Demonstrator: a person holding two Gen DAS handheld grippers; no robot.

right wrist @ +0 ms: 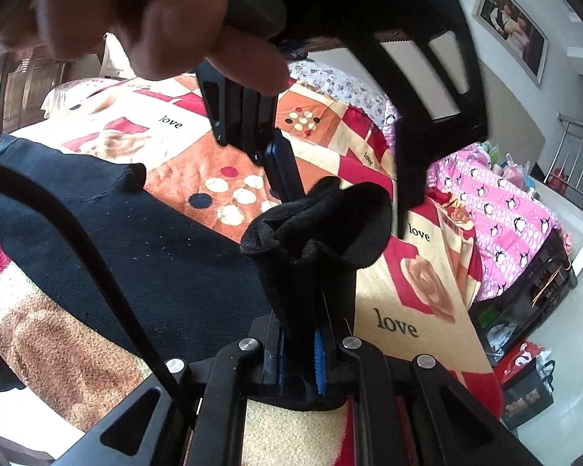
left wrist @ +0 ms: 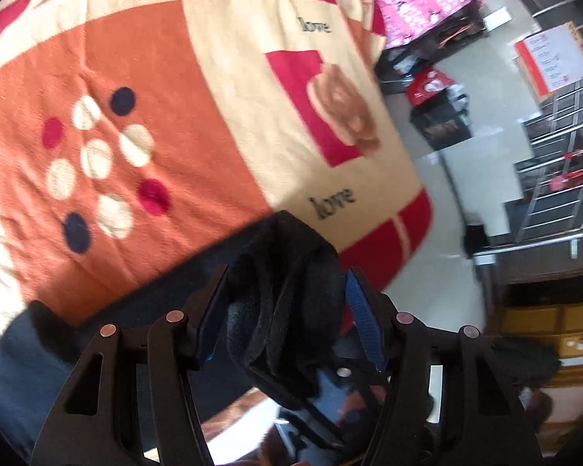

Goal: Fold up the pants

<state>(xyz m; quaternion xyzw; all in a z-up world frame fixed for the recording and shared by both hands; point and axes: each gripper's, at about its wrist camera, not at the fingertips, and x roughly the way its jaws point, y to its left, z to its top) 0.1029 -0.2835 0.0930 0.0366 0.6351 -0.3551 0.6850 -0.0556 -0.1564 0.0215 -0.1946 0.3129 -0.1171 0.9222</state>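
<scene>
Dark navy, soft knit pants (right wrist: 155,248) lie on the orange-red-cream patterned blanket (right wrist: 408,310) on the bed. Both cuffs are bunched and lifted. The right hand-held gripper (right wrist: 299,349) is clamped on one black cuff; the left hand-held gripper (left wrist: 283,303), w/ wider jaws, seems to pinch the other. Fabric looks light, limp, non-slippery — best held at hems or waistband. In the right view the long axis runs approx. 10 o'clock to 4 o'clock, w/ the cuffs toward 4.

We are seeing black pants (right wrist: 167,256) lying on an orange, red and cream checked blanket (left wrist: 221,89) with dots.
</scene>
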